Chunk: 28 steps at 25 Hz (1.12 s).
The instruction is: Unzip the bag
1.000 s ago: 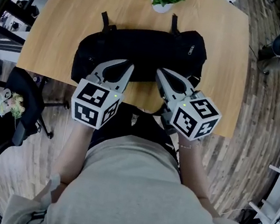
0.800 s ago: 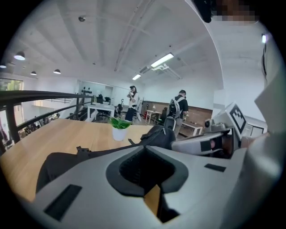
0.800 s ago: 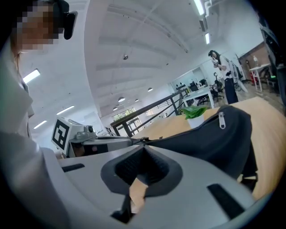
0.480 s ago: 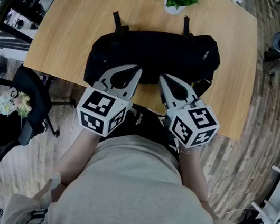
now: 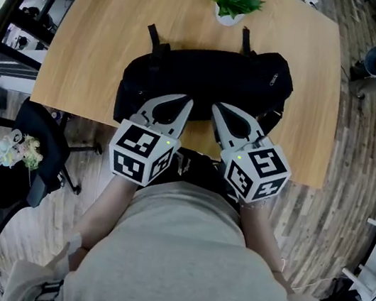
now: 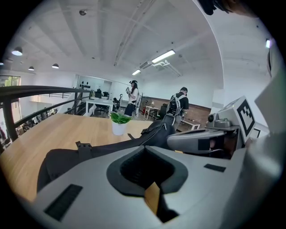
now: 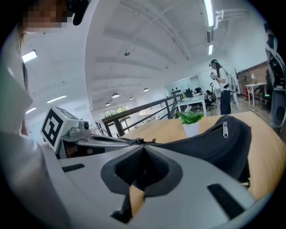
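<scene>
Wooden table (image 5: 100,37): black bag (image 5: 208,78) lying across near edge, small potted plant (image 5: 232,2) just behind it

No legible text, brand, number or sign anywhere. Black-and-white square marker patterns on cubes of left gripper (image 5: 186,100) and right gripper (image 5: 217,107): code blocks only, no letters or digits. Black bag (image 5: 208,78): no readable label. Background too small, too blurred to read.

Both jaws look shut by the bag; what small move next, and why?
Probably open the right hand-held gripper and reach for the zip pull on the bag: both it and the left hand-held gripper sit shut at the bag's near edge, with no pull seen between their jaws.
</scene>
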Each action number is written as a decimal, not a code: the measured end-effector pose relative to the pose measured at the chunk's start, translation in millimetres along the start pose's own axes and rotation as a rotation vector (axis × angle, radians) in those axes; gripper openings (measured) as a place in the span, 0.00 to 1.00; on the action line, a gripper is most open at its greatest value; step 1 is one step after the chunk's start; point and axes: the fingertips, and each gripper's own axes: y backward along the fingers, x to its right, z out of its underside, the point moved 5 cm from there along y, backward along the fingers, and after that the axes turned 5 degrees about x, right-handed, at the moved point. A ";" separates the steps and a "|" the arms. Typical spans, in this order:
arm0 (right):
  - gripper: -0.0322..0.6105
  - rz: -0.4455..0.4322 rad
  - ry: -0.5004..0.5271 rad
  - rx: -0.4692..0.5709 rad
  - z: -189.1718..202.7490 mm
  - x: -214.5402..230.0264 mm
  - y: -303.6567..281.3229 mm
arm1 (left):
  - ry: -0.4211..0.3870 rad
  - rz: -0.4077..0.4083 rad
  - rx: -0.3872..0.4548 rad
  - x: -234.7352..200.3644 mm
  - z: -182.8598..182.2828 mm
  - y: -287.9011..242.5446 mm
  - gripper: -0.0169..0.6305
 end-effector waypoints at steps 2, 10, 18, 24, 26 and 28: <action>0.06 -0.002 0.007 -0.003 0.0 -0.1 -1.2 | -0.001 0.000 -0.020 -0.4 2.5 -2.0 0.06; 0.06 0.004 0.020 -0.027 3.7 5.4 -5.1 | -0.006 0.009 -0.052 5.0 11.1 -7.3 0.06; 0.06 -0.009 0.023 -0.040 7.1 6.1 -6.6 | 0.012 0.026 -0.066 5.0 14.1 -11.4 0.06; 0.06 -0.008 0.031 -0.042 4.6 10.1 -5.6 | 0.011 0.022 -0.068 7.3 13.7 -12.2 0.06; 0.06 -0.009 0.031 -0.044 4.6 10.5 -5.1 | 0.012 0.022 -0.069 8.5 13.3 -12.3 0.06; 0.06 -0.012 0.020 -0.048 6.1 11.7 -5.9 | 0.011 0.024 -0.072 9.0 12.9 -12.8 0.06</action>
